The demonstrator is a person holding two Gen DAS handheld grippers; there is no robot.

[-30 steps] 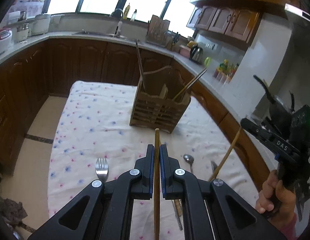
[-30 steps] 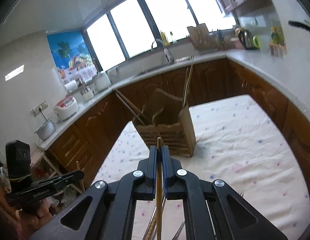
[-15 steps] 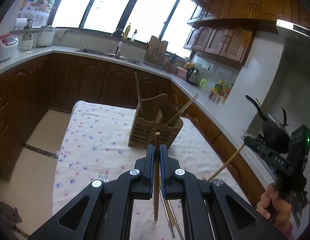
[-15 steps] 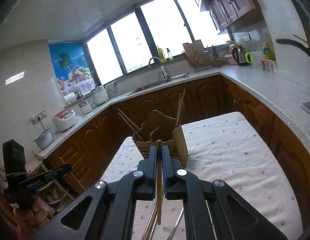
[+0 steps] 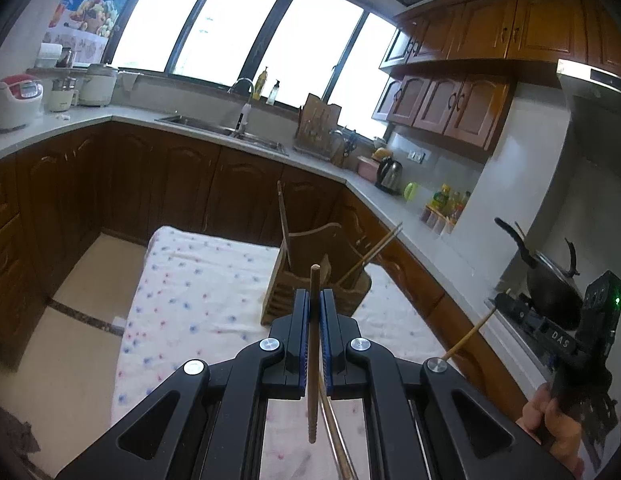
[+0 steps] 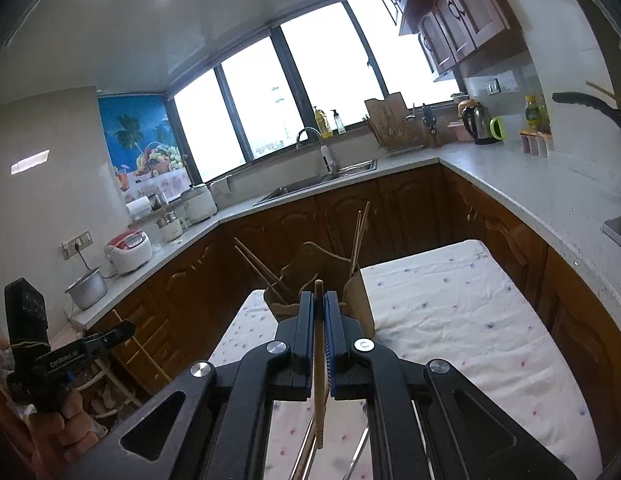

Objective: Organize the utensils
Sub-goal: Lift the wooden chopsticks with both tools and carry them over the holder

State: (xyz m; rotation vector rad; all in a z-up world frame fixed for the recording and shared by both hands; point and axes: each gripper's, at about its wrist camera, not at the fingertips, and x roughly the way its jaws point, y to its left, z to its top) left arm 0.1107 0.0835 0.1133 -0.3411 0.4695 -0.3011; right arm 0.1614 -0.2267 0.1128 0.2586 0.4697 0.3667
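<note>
Floral cotton tablecloth (image 5: 198, 292), slatted wooden caddy (image 5: 310, 280), each gripper (image 5: 314, 304) (image 6: 319, 308) clamping one slim wooden chopstick (image 5: 313, 356) (image 6: 319, 392)

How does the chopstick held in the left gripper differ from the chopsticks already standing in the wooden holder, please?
The held chopstick is clamped upright between the left gripper's shut jaws, clear of the table; the chopsticks in the wooden holder lean outward at slants. The held chopstick looks darker brown, while the pair of holder chopsticks leaning right looks paler. Both are slim wooden sticks.
</note>
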